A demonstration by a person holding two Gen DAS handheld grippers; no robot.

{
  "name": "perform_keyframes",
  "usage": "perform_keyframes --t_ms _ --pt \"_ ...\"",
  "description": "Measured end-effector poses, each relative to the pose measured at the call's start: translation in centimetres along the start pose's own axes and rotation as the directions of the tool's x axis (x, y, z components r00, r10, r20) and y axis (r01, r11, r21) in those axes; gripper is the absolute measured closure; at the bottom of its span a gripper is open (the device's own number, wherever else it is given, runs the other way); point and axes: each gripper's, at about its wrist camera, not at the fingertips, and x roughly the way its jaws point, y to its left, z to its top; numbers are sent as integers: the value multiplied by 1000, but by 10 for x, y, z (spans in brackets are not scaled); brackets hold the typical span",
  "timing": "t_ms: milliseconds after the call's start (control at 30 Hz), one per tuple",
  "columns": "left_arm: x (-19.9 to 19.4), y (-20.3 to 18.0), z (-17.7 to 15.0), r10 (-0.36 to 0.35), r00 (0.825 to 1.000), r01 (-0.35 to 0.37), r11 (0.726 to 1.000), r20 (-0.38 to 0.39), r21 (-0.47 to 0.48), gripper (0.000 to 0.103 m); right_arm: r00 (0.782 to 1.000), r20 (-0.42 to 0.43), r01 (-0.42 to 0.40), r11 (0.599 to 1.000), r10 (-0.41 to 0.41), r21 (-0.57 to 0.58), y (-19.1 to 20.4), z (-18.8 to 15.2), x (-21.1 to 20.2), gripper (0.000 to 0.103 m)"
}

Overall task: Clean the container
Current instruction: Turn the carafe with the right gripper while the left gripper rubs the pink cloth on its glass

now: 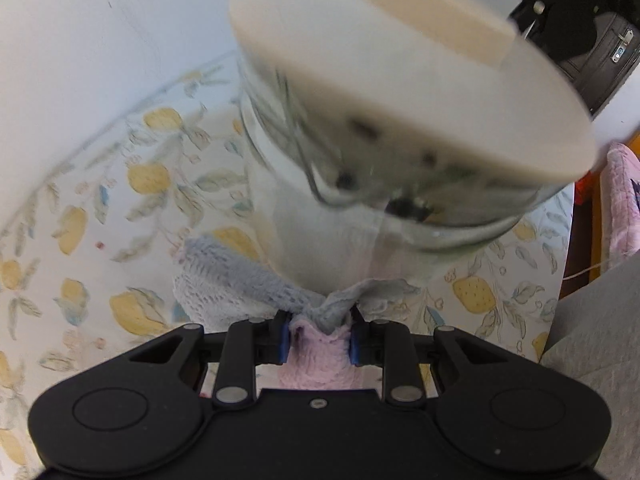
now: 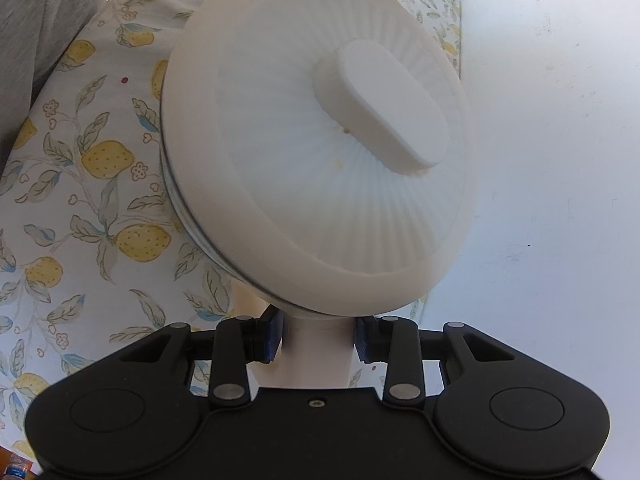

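Note:
A glass container [image 1: 360,184] with a round white lid [image 1: 400,80] hangs tilted and blurred over the table. My left gripper [image 1: 318,334] is shut on a pink and grey knitted cloth [image 1: 320,312] that reaches up against the glass. In the right wrist view the white ribbed lid [image 2: 312,168] with its oblong knob [image 2: 384,108] fills the middle. My right gripper [image 2: 318,340] is shut on a white handle [image 2: 318,352] that sticks out below the lid's edge.
A tablecloth with yellow lemons and leaves [image 1: 100,208] covers the table [image 2: 80,200]. A white wall [image 2: 560,160] stands behind it. A dark door [image 1: 600,48] and pink fabric [image 1: 624,200] show at the right. Grey cloth [image 2: 36,20] lies at the upper left.

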Motion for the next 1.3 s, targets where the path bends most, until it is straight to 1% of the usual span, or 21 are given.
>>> perform_keyframes --t_ms 100,233,400,500,600,667,867,967,1033,1133,1200,1300 --pt "15 -5 -1 -3 1000 3 1000 -26 14 79 1000 5 -11 1000 11 -7 -2 -1 -1 65" --pt "20 -12 -1 3 999 -2 1000 -35 31 79 999 13 -35 999 35 -42 -5 -3 0 64" --pt "10 -14 -5 -6 1000 6 1000 -25 9 78 998 8 -53 989 54 -135 -7 -3 2 63" --pt "0 -18 -7 -8 1000 8 1000 -10 1 78 998 8 -56 976 59 -211 -7 -2 4 62" --pt "-13 -19 -11 -1 1000 1 1000 12 -15 78 999 19 -42 959 49 -280 -7 -2 7 61" --pt "-22 -20 -14 7 1000 -6 1000 24 -19 77 999 41 -1 927 17 -375 -4 -2 7 60" --pt "-52 -19 -21 45 997 -43 999 60 -34 77 995 97 38 858 13 -512 -11 3 14 60" --pt "-63 -19 -16 60 995 -57 997 74 -43 77 991 136 79 797 3 -599 -22 7 20 60" --pt "-71 -20 -13 72 994 -69 997 85 -43 77 989 150 100 772 -6 -627 -26 10 24 60" --pt "-79 -20 -14 81 991 -76 996 104 -53 78 986 164 112 754 -6 -647 -29 13 28 60" --pt "-84 -19 -12 84 991 -79 995 108 -54 78 987 164 106 752 2 -650 -30 14 29 61" --pt "-85 -17 -12 85 990 -79 995 116 -56 77 987 161 104 762 0 -639 -28 12 35 60"
